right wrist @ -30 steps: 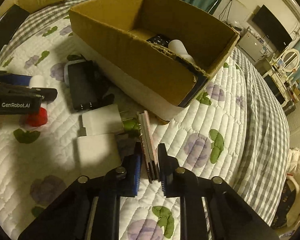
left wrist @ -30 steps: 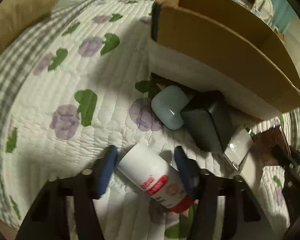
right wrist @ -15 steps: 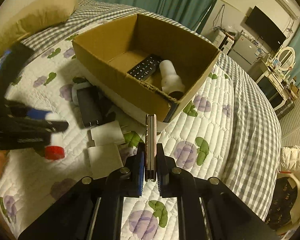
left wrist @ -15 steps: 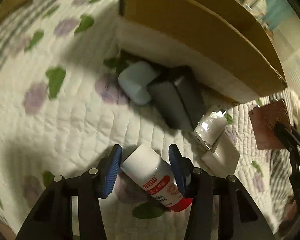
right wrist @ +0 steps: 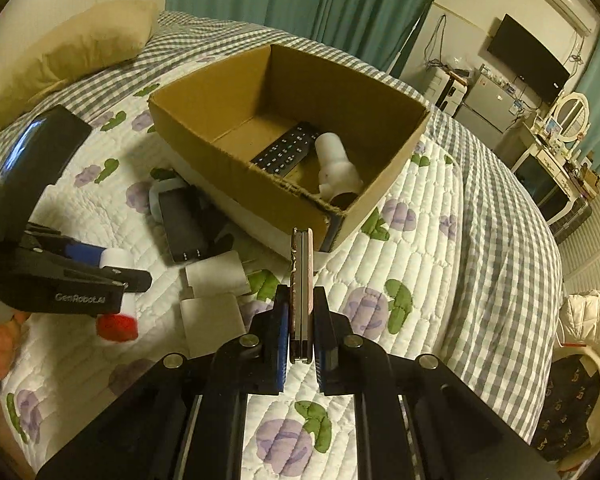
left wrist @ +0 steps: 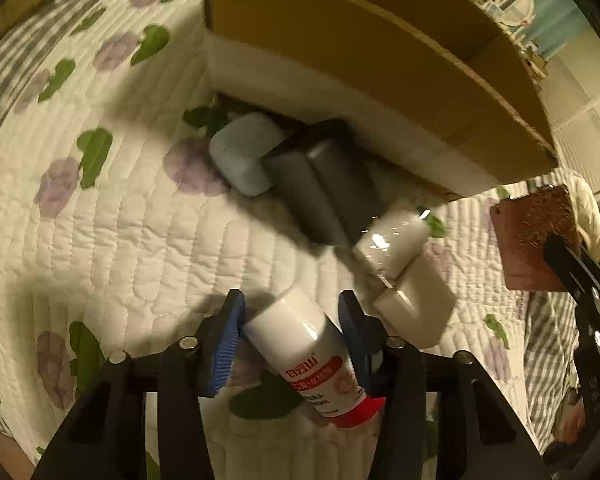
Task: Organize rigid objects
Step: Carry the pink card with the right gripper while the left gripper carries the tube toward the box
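Note:
A white bottle with a red cap (left wrist: 300, 336) lies slanted between the blue pads of my left gripper (left wrist: 291, 308). The jaws are closing and both pads touch the bottle's sides, just above the quilt. In the right wrist view the red cap (right wrist: 116, 326) pokes out below that gripper. My right gripper (right wrist: 301, 296) is shut on a thin reddish-brown slab (right wrist: 302, 264), held edge-up in the air in front of the cardboard box (right wrist: 380, 92). The box holds a black remote (right wrist: 286, 152) and a white bottle (right wrist: 336, 164).
Against the box's near wall lie a pale blue case (left wrist: 244, 152), a black block (left wrist: 324, 184) and two white chargers (left wrist: 392, 240) (left wrist: 416, 308). All sit on a flowered quilt (left wrist: 120, 220). A pillow (right wrist: 80, 48) lies at the bed's far left.
My left gripper narrowed onto the red-capped bottle and shifted with it toward the chargers and the box. My right gripper lifted the thin slab off the quilt, up to the height of the box's rim.

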Demonstrator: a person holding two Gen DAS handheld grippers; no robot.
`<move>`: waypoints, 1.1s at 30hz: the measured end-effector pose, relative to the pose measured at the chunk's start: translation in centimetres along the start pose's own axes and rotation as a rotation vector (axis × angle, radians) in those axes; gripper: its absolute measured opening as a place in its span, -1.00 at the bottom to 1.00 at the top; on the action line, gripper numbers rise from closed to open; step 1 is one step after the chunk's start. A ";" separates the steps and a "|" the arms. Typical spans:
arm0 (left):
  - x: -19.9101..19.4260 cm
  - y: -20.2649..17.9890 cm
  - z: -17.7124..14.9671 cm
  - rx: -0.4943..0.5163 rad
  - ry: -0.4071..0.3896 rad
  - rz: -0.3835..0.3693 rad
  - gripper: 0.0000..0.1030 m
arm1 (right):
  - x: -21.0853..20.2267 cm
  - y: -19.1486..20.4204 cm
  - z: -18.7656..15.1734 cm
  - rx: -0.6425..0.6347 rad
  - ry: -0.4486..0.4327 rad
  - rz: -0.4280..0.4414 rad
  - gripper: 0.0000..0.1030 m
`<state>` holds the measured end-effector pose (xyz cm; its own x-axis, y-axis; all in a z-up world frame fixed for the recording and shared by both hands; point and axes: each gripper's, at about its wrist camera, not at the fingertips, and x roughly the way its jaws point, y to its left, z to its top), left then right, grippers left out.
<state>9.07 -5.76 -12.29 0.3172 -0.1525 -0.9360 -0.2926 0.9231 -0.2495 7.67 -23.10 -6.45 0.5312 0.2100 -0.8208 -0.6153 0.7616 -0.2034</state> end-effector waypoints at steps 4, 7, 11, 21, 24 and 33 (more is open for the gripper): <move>-2.8 -1.8 -0.5 0.017 -0.060 -0.031 -0.18 | -0.7 -0.4 0.2 0.008 -0.018 -0.009 -0.81; -4.7 -3.1 -0.5 0.046 -0.101 -0.049 -0.25 | -1.5 -0.7 0.5 0.014 -0.036 -0.016 -0.81; -6.2 -3.2 0.1 0.085 -0.155 -0.043 -0.30 | -2.5 -1.0 1.2 0.023 -0.063 -0.025 -0.81; -13.1 -2.7 2.5 0.143 -0.310 -0.061 -0.32 | -5.8 -2.6 4.5 0.056 -0.166 -0.043 -0.81; -16.1 -3.6 4.7 0.171 -0.380 -0.063 -0.32 | -6.9 -3.0 6.4 0.062 -0.207 -0.042 -0.81; -16.4 -4.9 12.0 0.212 -0.469 0.021 -0.32 | -6.0 -4.2 12.4 0.122 -0.246 0.019 -0.81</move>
<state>16.13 -3.51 7.21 0.6978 -0.0038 -0.7163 -0.1290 0.9830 -0.1309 14.28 -19.92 5.94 0.6548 0.3562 -0.6666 -0.5601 0.8209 -0.1115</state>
